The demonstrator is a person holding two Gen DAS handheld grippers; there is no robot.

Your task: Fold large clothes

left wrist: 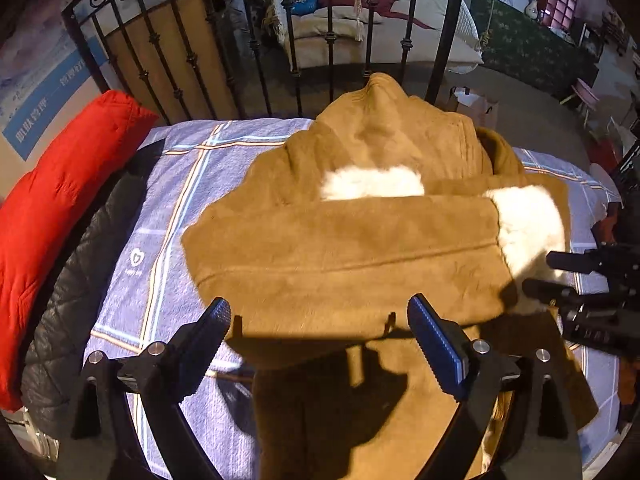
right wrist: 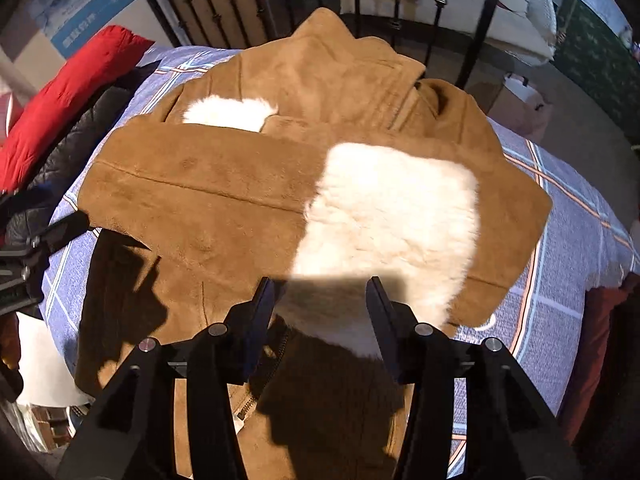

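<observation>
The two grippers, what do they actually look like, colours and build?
Both are black handheld frames with angular struts and round silver bolt heads at the joints. The left gripper carries flat fingers faced with blue ribbed pads, saw-toothed along one edge. The right gripper has flat fingers that look dark, nearly black, in shadow. No cables, sleeves or markings show.

The left tool [left wrist: 320,316] has two flat fingers with blue ribbed pads [left wrist: 434,336], and these sit on black angular arms with round silver screw heads at the joints. The right tool [right wrist: 322,300] has the same black frame and silver screws, but its pads [right wrist: 380,320] look dark and thin from the edge. In the left wrist view its fingers are black, rounded bars.
</observation>
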